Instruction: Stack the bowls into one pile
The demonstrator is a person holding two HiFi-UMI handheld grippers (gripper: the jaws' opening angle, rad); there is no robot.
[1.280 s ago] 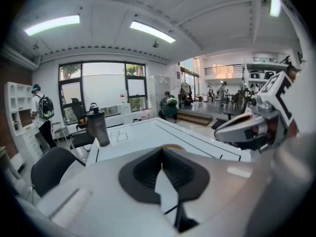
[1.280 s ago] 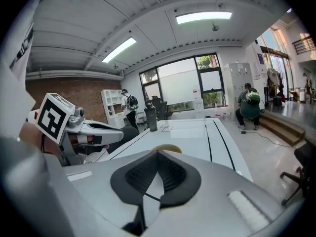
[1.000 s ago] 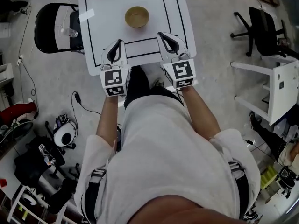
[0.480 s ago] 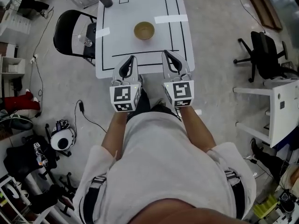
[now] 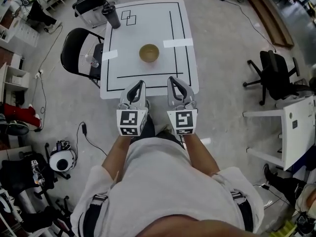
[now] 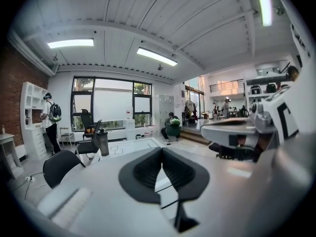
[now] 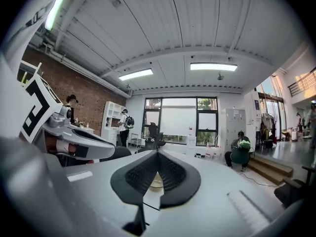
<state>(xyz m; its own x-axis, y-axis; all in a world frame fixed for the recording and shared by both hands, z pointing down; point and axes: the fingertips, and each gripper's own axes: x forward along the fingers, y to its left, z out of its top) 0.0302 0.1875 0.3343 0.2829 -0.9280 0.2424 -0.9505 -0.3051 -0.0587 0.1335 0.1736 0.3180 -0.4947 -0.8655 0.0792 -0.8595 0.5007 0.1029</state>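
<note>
1. While both of my grippers hover side by side over the near edge of the white table with black line markings [image 5: 148, 14], neither carries anything. The left gripper [image 5: 139, 84] has its dark pads pressed together on air, and the right gripper [image 5: 173, 82] is clenched the same way.
2. Each gripper view confirms this. The left gripper [image 6: 162, 151] shows its pads meeting in one seam with only tabletop behind, and the right gripper [image 7: 157, 154] shows the same.
3. The tan round bowl [image 5: 149, 53] sits near the middle of the table, inside the marked rectangle. It is well ahead of both grippers and touched by neither (I glimpse it [image 7: 155, 183] through the small gap beneath my right pads).
4. I see no other loose bowl on the table, so I judge the pile is already made. From this height I cannot tell how many bowls are nested in it.
5. To do this step well, I should hold both grippers clear of the bowl and check that the stack sits level. If it needs a nudge, I should part the jaws before descending. I should then come to the rim from above and nip one wall rather than shove the side, since a light bowl will likely slide on that smooth top.
6. The tall dark tumbler [image 5: 112, 17] at the far left corner and the black folding chair [image 5: 97, 60] beside the left edge lie off any path I would take.
</note>
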